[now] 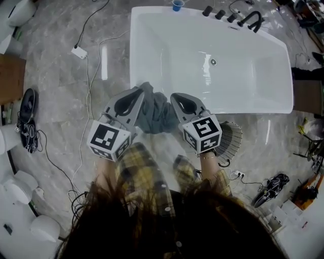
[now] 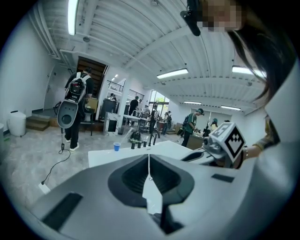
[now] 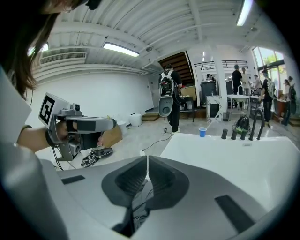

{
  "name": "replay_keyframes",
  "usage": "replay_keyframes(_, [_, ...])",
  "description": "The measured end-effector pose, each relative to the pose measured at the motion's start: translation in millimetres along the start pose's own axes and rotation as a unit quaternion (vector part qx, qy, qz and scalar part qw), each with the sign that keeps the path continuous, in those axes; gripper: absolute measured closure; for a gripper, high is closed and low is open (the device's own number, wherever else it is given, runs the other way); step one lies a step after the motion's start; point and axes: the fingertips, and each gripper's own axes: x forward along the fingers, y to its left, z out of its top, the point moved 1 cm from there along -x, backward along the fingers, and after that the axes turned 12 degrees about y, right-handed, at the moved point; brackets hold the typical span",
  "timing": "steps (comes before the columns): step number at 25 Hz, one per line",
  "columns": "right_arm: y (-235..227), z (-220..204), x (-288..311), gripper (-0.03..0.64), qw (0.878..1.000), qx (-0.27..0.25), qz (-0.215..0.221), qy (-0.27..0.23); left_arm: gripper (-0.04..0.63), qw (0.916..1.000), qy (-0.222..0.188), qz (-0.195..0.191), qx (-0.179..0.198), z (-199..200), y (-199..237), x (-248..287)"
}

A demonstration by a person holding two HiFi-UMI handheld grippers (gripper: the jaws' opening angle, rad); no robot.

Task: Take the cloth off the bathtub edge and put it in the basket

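A grey cloth hangs crumpled over the near rim of the white bathtub. My left gripper is at the cloth's left side and my right gripper at its right side, both over the rim with their tips by the cloth's upper edge. In the left gripper view the jaws meet with nothing between them. The right gripper is shut too, and the cloth shows below it. A ribbed basket stands on the floor beside the tub, partly hidden under my right gripper.
A blue cup and a black faucet are on the tub's far rim. Cables and a white power block lie on the marble floor at left, with dark shoes further left. Several people stand far off.
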Motion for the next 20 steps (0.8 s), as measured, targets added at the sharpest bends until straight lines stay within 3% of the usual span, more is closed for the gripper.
replay_keyframes(15, [7.5,-49.8,57.3,0.593,0.997,0.048,0.017,0.059,0.574,0.9927,0.080,-0.016,-0.089,-95.9,14.4,20.0])
replay_keyframes(18, [14.2,-66.1,68.8,0.490,0.994,0.059,0.037,0.081,0.561,0.9894,0.100,-0.021,-0.103,-116.4,17.9,23.5])
replay_keyframes(20, [18.4,-79.5,77.3,0.458,0.992,0.064,0.048,0.101,0.496,0.9871,0.112,-0.028,-0.111,-128.0,19.2,27.2])
